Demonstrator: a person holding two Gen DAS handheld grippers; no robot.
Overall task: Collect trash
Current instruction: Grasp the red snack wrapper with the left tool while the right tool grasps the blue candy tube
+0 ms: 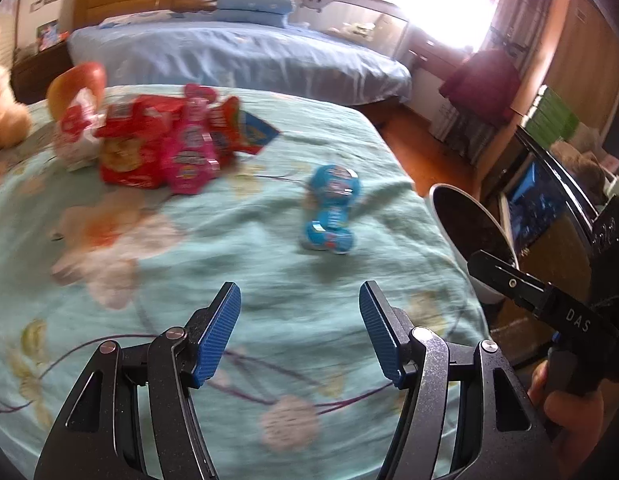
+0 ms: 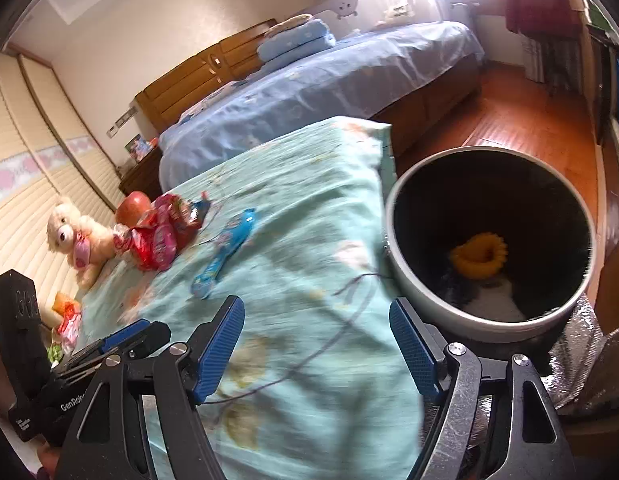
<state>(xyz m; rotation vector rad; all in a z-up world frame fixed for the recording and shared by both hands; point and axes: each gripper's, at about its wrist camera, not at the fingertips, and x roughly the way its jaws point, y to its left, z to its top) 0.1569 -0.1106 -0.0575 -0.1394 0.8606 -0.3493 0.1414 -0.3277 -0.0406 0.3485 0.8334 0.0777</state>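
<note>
With both grippers empty, the left gripper (image 1: 299, 332) spread and the right gripper (image 2: 315, 344) spread too, go for the blue wrapper (image 1: 331, 210) at twelve o'clock; pinch its middle; the bin (image 2: 409, 280) waits at three o'clock.

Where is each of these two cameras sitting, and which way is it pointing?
Left wrist: sits on the left gripper, looks down across the teal bedspread at a blue wrapper; the person's hand shows.
Right wrist: sits on the right gripper, faces the trash bin beside the bed; both open grippers show.
Shared: bedspread, blue wrapper, bin, red snack bags.
</note>
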